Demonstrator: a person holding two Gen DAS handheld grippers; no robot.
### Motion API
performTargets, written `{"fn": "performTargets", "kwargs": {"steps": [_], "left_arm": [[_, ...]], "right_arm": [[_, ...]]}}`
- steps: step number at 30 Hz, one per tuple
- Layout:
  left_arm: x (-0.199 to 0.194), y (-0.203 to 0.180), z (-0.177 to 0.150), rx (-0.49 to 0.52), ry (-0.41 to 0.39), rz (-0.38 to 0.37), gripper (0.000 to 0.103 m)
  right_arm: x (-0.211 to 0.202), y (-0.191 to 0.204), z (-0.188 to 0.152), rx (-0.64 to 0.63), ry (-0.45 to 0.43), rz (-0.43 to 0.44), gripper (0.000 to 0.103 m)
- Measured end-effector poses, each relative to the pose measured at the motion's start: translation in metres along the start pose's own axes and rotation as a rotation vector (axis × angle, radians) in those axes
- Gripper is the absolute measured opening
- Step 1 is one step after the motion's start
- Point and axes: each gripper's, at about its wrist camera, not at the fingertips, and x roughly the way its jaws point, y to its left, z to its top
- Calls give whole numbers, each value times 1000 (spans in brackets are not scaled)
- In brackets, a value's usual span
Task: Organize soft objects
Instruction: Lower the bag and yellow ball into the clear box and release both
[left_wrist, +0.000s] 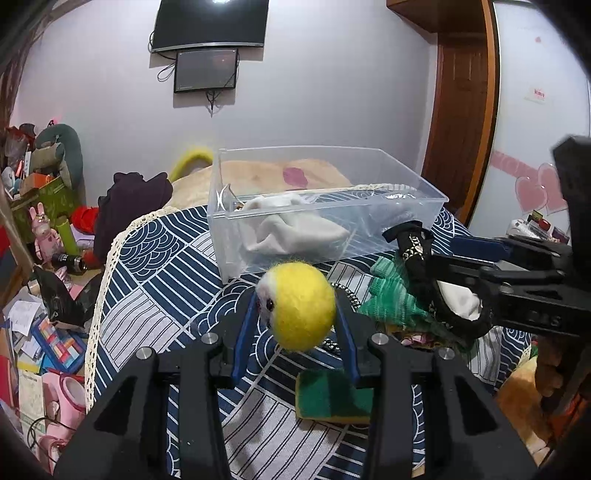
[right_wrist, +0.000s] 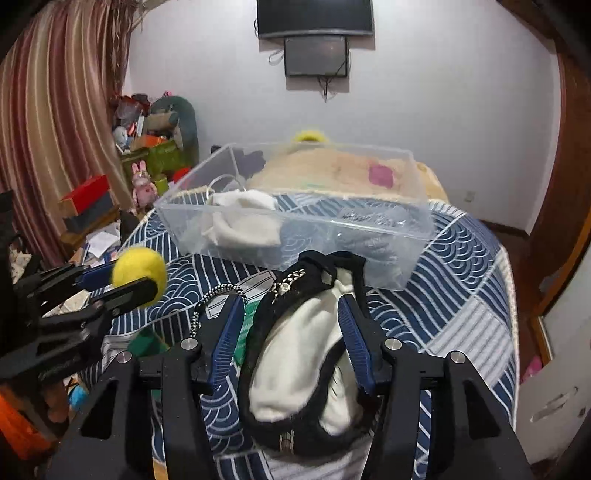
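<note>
My left gripper (left_wrist: 297, 301) is shut on a yellow felt ball (left_wrist: 301, 308) with a white face, held above the bed in front of a clear plastic bin (left_wrist: 406, 206); it also shows in the right wrist view (right_wrist: 139, 271). My right gripper (right_wrist: 293, 304) is shut on a black and white cloth pouch (right_wrist: 299, 354) with a chain, just short of the bin (right_wrist: 288, 218). The pouch also shows in the left wrist view (left_wrist: 458, 302). The bin holds a white cloth (left_wrist: 295, 229) and a grey item (right_wrist: 369, 236).
A green knit cloth (left_wrist: 391, 299) and a green and yellow sponge (left_wrist: 332, 398) lie on the blue patterned bedspread (left_wrist: 166, 280). A beige plush (right_wrist: 325, 173) lies behind the bin. Clutter covers the floor (left_wrist: 37, 332) at the left.
</note>
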Motion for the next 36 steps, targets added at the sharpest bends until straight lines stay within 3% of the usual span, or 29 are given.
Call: {"fn": "performTargets", "kwargs": {"steps": [3, 5, 8, 16, 25, 31, 36], "left_arm": [[1, 0, 1, 2, 0, -2, 40], [0, 1, 1, -1, -5, -1, 40], [0, 4, 3, -9, -12, 3, 40], [-4, 9, 19, -21, -58, 21, 40], [-7, 17, 66, -29, -148, 16, 40], [10, 26, 90, -37, -140, 8, 40], [33, 26, 98, -26, -89, -3, 40]], "right_arm": [[20, -3, 3, 18, 54, 0, 48], [29, -6, 2, 26, 73, 3, 27], [23, -11, -1, 33, 46, 4, 20], [-32, -17, 15, 25, -118, -27, 18], [-43, -15, 61, -11, -239, -32, 18], [-25, -6, 86, -44, -258, -13, 18], [8, 0, 96, -60, -201, 4, 18]]}}
